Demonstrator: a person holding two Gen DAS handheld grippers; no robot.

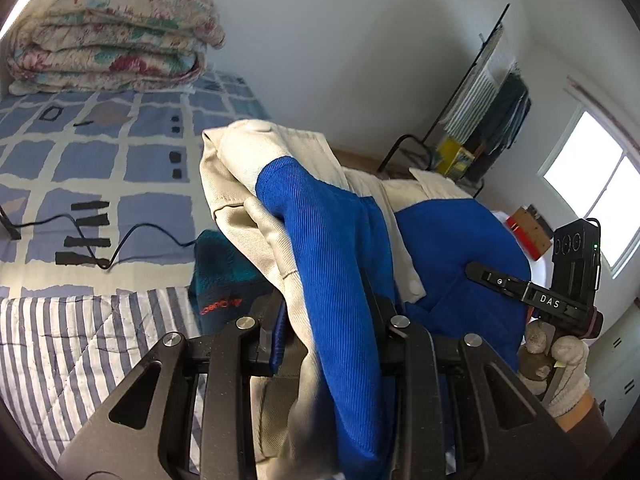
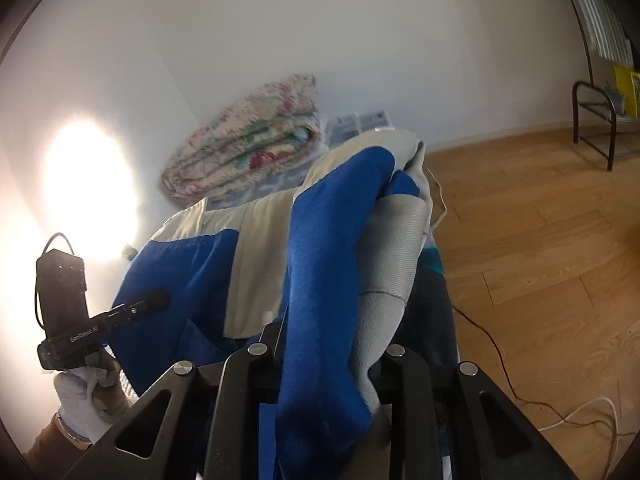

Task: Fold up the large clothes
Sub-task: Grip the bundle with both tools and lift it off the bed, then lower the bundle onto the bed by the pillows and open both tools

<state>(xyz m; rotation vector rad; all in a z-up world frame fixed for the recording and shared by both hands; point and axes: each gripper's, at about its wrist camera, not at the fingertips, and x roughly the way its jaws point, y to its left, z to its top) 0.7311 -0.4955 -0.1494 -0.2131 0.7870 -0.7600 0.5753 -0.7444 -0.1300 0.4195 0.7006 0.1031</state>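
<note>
Both sets of fingers are clamped on cloth: the left gripper point(image 1: 320, 344) bites a thick bunch of the blue and beige jacket point(image 1: 328, 240) at the bottom centre of its view, and the right gripper point(image 2: 324, 364) pinches another bunch of the same garment at the bottom centre of its own; neither pair has any daylight between it and the fabric.

Biggest thing first: the bed point(image 1: 100, 160) fills the left half of the left view, blue checked cover above, striped quilt point(image 1: 80, 344) in the lower left; the jacket is lifted clear above it, draped up and away from each camera, a beige sleeve or collar with a pale button at its far end; the wooden floor point(image 2: 540, 220) takes the right half of the right view; a folded flowered blanket point(image 1: 112, 36) sits in the upper left; a clothes rack point(image 1: 480, 112) stands upper right by the window point(image 1: 592, 184); a dark teal cloth point(image 1: 224, 268) lies under the jacket; a black cable point(image 1: 132, 236) snakes across the bed cover at left.

My read: this is the carry or shake-out stage, garment held up at two points, no fold made yet; the next move calls for spreading the hands apart and lowering the jacket flat on the bed, keeping both grips firm so the heavy cloth doesn't slip.
</note>
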